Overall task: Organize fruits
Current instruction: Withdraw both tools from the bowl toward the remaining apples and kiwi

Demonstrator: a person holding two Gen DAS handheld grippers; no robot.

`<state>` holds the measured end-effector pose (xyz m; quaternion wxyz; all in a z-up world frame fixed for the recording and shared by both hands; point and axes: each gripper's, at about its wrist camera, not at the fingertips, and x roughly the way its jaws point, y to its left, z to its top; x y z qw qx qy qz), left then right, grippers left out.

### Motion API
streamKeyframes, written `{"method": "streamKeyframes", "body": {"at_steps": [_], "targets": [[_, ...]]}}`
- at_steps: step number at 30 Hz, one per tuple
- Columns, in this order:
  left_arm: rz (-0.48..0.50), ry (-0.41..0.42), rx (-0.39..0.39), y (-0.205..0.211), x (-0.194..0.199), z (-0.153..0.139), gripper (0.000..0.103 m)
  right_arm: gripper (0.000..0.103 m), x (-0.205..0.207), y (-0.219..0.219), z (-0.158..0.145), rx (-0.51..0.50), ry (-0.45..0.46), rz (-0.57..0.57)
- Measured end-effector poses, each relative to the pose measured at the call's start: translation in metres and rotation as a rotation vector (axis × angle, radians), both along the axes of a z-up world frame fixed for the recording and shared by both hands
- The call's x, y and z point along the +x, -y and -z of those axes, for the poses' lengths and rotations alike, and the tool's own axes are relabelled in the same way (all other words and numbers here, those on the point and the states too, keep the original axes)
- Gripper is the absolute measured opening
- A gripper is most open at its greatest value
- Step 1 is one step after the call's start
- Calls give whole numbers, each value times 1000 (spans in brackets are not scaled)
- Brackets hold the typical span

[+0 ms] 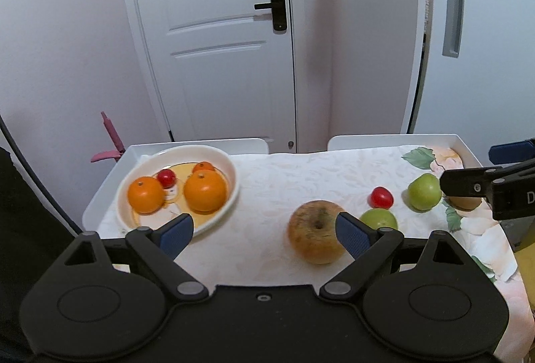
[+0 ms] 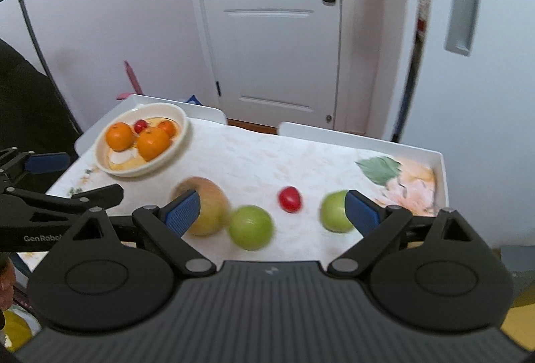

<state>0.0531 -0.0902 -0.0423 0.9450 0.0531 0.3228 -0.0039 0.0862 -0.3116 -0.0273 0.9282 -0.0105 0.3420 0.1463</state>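
A cream bowl at the table's left holds two big oranges, a small orange and a red tomato. Loose on the cloth lie a brownish apple, two green apples and a red tomato. My left gripper is open and empty, hanging between the bowl and the brownish apple. My right gripper is open above the cloth; a green apple and the tomato lie beyond its gap, the other green apple by its right finger.
The table has a floral cloth and a raised white rim. A brown fruit shows partly behind the right gripper. A white door and walls stand behind, and a pink object leans at the far left corner.
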Motion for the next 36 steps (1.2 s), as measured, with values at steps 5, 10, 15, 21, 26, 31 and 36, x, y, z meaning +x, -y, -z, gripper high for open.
{"method": "streamKeyframes", "body": {"at_steps": [5, 10, 15, 21, 26, 31, 36], "targets": [[5, -7, -3, 18, 10, 23, 95, 103, 8, 25, 21, -21, 1, 31], [12, -36, 14, 31, 23, 50, 95, 103, 21, 40, 45, -28, -11, 51], [8, -62, 41, 35, 34, 72, 95, 103, 34, 46, 66, -33, -18, 54], [5, -81, 51, 35, 43, 90, 95, 103, 43, 45, 82, -36, -27, 40], [21, -74, 52, 38, 50, 96, 95, 103, 47, 43, 91, -45, -29, 41], [41, -64, 66, 42, 55, 100, 95, 103, 49, 41, 97, -39, -36, 48], [57, -52, 65, 43, 58, 103, 95, 103, 51, 39, 100, -38, -33, 46]]}}
